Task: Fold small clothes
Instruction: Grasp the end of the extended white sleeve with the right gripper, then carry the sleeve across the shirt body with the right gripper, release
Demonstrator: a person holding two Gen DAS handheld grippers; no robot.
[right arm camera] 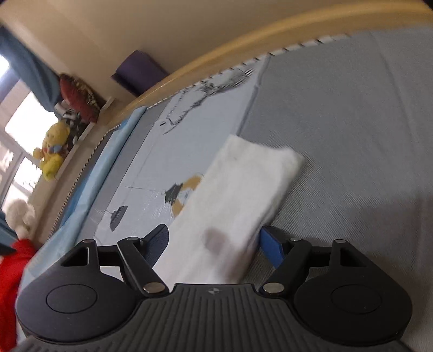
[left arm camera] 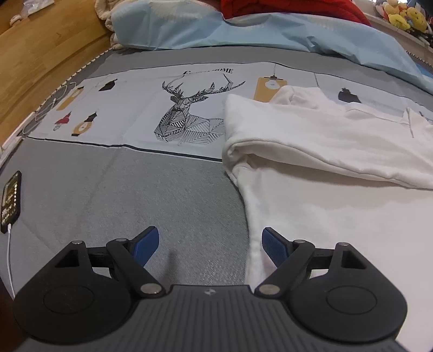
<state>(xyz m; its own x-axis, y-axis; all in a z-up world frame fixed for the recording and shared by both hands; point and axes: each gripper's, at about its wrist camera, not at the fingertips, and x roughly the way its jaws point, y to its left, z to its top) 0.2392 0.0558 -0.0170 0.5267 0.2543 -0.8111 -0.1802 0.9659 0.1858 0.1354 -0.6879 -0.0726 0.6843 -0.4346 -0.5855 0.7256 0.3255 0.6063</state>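
Note:
A white garment point(left arm camera: 324, 151) lies on the bed's grey and pale blue printed cover point(left arm camera: 135, 189), its upper part folded over onto the lower. My left gripper point(left arm camera: 210, 243) hovers open at the garment's left edge, with its right blue pad point(left arm camera: 273, 245) over the white cloth and its left pad over grey cover. In the blurred right wrist view the white garment point(right arm camera: 243, 195) shows as a long folded strip. It runs between the fingers of my right gripper point(right arm camera: 213, 239), which stands open. I cannot tell whether those pads touch the cloth.
A phone on a white cable point(left arm camera: 10, 201) lies at the bed's left edge, beside a wooden floor point(left arm camera: 40, 54). A light blue quilt point(left arm camera: 243, 29) and red cloth point(left arm camera: 284, 8) lie at the far end. Plush toys point(right arm camera: 52, 150) sit on a ledge past the bed.

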